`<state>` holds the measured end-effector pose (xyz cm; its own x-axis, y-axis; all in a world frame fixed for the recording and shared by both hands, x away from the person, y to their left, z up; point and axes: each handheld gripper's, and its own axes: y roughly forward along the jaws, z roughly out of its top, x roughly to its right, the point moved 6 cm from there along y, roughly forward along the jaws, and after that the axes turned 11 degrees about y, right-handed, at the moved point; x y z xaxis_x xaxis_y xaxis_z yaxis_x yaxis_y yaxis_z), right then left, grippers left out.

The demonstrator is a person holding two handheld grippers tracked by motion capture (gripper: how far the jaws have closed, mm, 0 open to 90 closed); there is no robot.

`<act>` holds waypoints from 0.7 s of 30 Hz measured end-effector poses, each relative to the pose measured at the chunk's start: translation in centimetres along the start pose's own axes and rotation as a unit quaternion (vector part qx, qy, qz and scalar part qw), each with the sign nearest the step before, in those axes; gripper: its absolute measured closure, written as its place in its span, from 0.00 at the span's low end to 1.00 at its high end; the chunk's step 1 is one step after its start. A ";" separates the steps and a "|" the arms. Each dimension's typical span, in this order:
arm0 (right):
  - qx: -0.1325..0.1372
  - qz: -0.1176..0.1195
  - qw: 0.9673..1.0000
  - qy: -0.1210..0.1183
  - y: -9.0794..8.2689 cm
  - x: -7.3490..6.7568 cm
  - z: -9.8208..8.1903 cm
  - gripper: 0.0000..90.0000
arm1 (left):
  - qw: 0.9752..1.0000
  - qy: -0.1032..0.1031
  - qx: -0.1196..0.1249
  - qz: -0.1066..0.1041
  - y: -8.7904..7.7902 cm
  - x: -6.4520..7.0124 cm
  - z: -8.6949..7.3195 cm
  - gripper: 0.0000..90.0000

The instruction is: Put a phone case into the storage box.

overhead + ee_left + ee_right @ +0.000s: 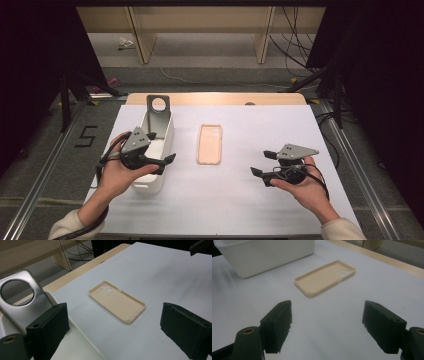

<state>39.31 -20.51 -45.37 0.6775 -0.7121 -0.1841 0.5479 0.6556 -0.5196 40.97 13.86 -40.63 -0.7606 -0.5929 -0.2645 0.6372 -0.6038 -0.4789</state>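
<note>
Broadly, the counter (235, 200) is a wide white sheet over a wooden top whose pale far edge shows as a strip beyond the sheet; its near corners are cut off by the bottom of the high view. Bare white surface lies open across the middle and the right, with free room on every side of the phone case.

Next in size, the white bin (157, 145) stands on the left part of the counter, long side running away from the person. Its near end is hidden behind the left hand, and its inside cannot be made out. A grey metal plate with a round hole (159, 107) stands upright at the bin's far end.

The left hand-held gripper (162, 160) hangs over the bin's near part, jaws apart with nothing between them; in the left gripper view one jaw overlaps the bin's rim, and whether it touches is unclear. The right hand-held gripper (264, 162) is held over bare counter at the right, well apart from the case, jaws wide and empty, pointing left.

The beige phone case (209, 144) lies flat, open side up, between bin and right hand-held gripper, camera cut-outs at its far end. It touches neither bin nor jaws.
</note>
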 end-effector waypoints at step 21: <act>0.017 -0.017 1.000 0.008 -1.5 0.4 -0.7 0.26 | 0.979 0.139 -0.128 -0.069 8.3 2.6 3.9 0.17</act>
<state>38.39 -21.96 -45.21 0.6504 -0.7381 -0.1794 0.5870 0.6384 -0.4978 44.77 5.25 -41.99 -0.8648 -0.3251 -0.3828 0.5004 -0.4930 -0.7118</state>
